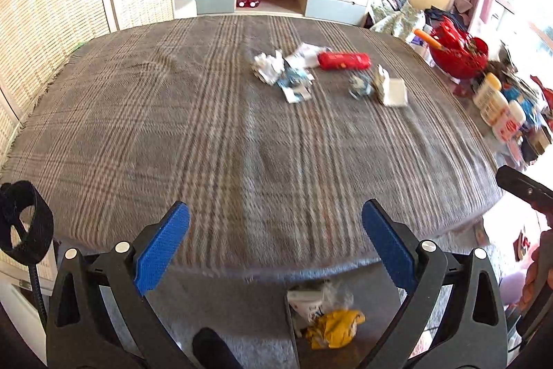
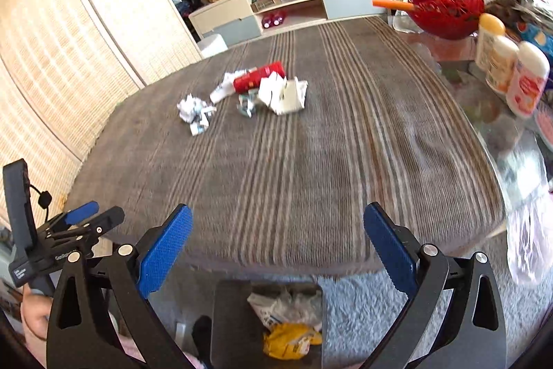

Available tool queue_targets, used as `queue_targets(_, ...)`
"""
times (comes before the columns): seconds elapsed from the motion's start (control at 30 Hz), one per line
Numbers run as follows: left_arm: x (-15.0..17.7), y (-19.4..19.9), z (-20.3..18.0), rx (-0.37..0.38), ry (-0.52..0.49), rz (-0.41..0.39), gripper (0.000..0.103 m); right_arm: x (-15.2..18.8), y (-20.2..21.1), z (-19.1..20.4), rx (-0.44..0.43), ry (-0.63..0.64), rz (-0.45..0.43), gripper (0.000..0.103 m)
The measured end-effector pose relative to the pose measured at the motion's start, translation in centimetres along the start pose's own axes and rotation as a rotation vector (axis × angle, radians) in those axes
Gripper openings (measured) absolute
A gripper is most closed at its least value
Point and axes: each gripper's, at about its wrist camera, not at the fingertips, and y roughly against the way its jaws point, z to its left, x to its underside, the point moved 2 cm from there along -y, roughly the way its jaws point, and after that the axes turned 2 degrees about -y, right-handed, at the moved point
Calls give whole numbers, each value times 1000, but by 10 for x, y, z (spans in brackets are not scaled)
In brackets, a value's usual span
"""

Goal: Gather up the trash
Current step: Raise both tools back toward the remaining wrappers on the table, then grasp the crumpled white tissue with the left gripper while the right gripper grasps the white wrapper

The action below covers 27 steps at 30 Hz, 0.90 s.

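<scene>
Item 1. Left gripper [image 1: 275,248]: lower centre of the left wrist view, blue-padded jaws spread wide, nothing between them; it hung above the near edge of the plaid blanket [image 1: 172,127].

Item 2. Right gripper [image 2: 277,248]: lower centre of the right wrist view, jaws likewise spread wide and empty, above the same edge of the blanket.

Item 3. Trash on the blanket, grouped upper centre-right in the left wrist view, well apart from both grippers:
- crumpled white paper [image 1: 268,66], leftmost of the group;
- blue-and-white wrapper [image 1: 295,83], just beside the paper;
- red packet [image 1: 344,60], lying flat at the far side, touching a flat white paper [image 1: 304,55];
- small crumpled blue-grey wad [image 1: 360,85];
- white carton [image 1: 392,89], just beside the wad, at the right of the group.
All were somewhat blurred.

Item 4. Dark bin [image 2: 235,324]: bottom centre of both views, on the grey carpet [image 2: 363,310] below the blanket's near edge. It held a yellow wrapper [image 2: 290,339] and white crumpled packaging [image 2: 280,306].

Item 5. Red basket [image 2: 446,6]: upper right of the right wrist view, beyond the blanket, beside white bottles [image 2: 527,80].
</scene>
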Motion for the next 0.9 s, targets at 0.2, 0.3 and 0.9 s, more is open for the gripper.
queue_targets(0.2,-45,-35,16,-35,5,-7,95,-49,-38,-9,-8,-42,2,100)
queue_targets(0.3,-65,-52,22,-45,15,-8,95,-71,-61,-17,-1,-59,6,100)
queue_targets(0.9,-145,-137,30,-73,-30,-8,92,-108,-140,-45,-47,-97,84,77)
